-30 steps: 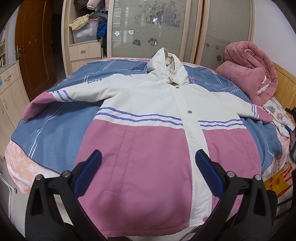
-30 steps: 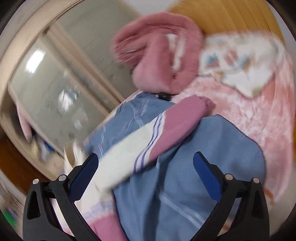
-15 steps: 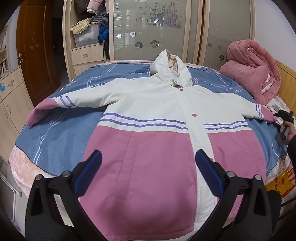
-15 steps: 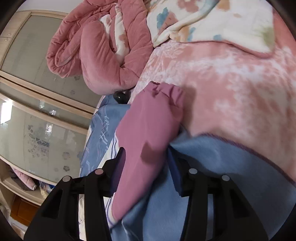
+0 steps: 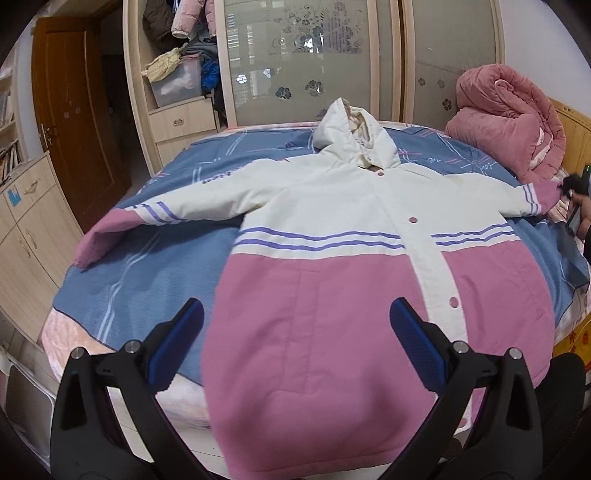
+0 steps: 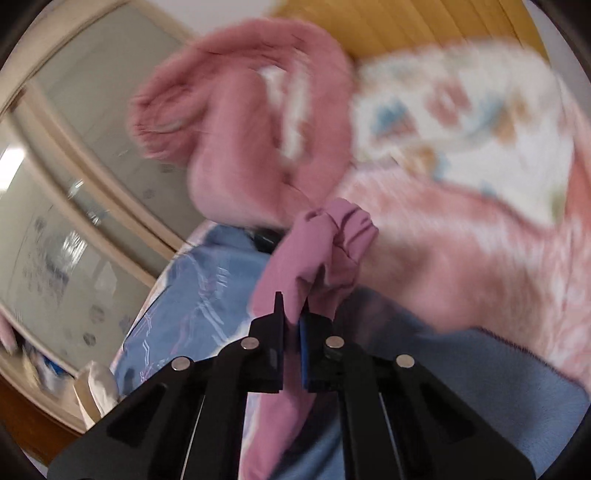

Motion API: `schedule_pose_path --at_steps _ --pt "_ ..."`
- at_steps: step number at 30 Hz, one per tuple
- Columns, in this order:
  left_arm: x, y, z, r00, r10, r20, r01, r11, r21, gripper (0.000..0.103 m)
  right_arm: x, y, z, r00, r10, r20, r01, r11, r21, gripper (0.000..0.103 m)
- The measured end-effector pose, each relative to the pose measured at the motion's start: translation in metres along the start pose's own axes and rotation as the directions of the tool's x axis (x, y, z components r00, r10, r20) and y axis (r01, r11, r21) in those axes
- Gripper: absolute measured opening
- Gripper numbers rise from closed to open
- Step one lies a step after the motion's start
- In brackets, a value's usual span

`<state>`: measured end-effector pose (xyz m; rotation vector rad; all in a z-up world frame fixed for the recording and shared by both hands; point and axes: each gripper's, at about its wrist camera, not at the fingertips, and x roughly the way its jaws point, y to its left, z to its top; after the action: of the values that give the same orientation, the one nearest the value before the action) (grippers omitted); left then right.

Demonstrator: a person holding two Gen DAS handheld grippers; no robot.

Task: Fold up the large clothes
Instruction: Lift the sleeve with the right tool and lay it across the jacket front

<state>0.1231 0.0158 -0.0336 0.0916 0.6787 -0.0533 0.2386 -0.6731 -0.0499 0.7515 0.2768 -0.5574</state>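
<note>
A large hooded jacket [image 5: 343, 236], white above and pink below with purple stripes, lies face up and spread out on a blue bedspread [image 5: 155, 273]. My left gripper [image 5: 295, 332] is open and empty, hovering above the jacket's pink hem. My right gripper [image 6: 292, 314] is shut on the pink cuff [image 6: 328, 251] of the jacket's right sleeve and lifts it off the bed. In the left wrist view the right gripper [image 5: 572, 188] shows at the far right edge, at the sleeve end [image 5: 543, 195].
A rolled pink quilt [image 5: 513, 122] and a floral blanket [image 6: 461, 122] lie at the bed's head by a wooden headboard [image 6: 424, 26]. A wardrobe with frosted doors [image 5: 306, 59] stands behind the bed. A cabinet [image 5: 26, 229] and brown door [image 5: 74, 110] are left.
My right gripper has closed fully on the pink sleeve cuff and lifted it. My left gripper has drawn back and up a little and stays open.
</note>
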Motion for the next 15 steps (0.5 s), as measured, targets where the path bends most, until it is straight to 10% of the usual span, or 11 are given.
schedule_pose_path --at_steps 7,15 --pt "-0.010 0.022 -0.002 1.000 -0.003 0.021 0.004 0.998 -0.068 0.101 -0.072 0.175 -0.038 0.965 0.218 0.147 -0.132 0.884 -0.449 0.006" --pt "-0.031 0.040 -0.014 0.998 -0.014 0.057 0.023 0.988 -0.156 0.101 -0.102 0.321 -0.192 0.918 0.380 -0.113 -0.335 0.592 -0.733 0.006"
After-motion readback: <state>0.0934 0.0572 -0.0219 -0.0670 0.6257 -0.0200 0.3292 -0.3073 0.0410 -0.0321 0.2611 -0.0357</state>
